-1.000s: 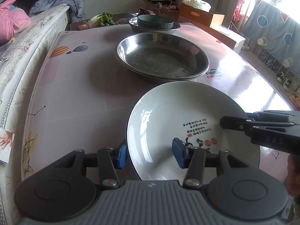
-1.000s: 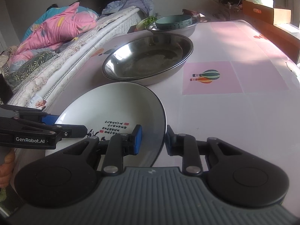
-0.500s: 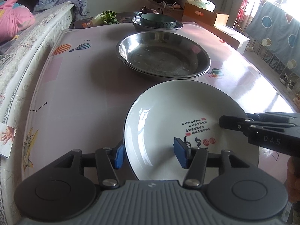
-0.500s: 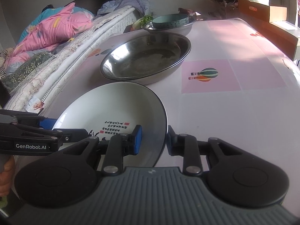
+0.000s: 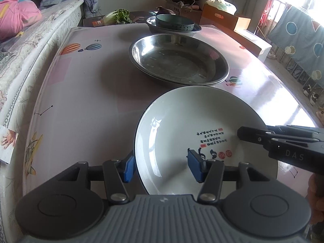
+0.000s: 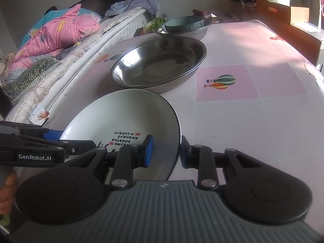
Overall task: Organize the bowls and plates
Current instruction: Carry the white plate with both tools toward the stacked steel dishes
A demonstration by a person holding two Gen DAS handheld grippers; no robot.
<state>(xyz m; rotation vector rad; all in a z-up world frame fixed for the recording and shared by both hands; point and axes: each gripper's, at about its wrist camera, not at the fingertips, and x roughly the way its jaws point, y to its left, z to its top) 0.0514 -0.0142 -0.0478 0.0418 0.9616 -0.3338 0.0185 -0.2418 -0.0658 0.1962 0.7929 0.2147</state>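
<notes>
The plate's (image 5: 194, 125) near edge is hidden behind both tools, and its printed characters are too small to read. Readable: "DAS" on one tool, "GenRobot.AI" on the other. Left tongs (image 5: 162, 167) straddle the plate's left rim, jaws apart and not pressing (half open). Right tongs (image 6: 165, 150) clench its right rim. The plate sits just before a steel basin (image 5: 179, 59) on the tabletop (image 5: 81, 93).

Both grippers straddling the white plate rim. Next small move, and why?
Probably close the left gripper on the white plate: its pads straddle the rim with a visible gap, while the right gripper sits much tighter on the opposite rim. The stacked steel basins beyond look like the destination.
</notes>
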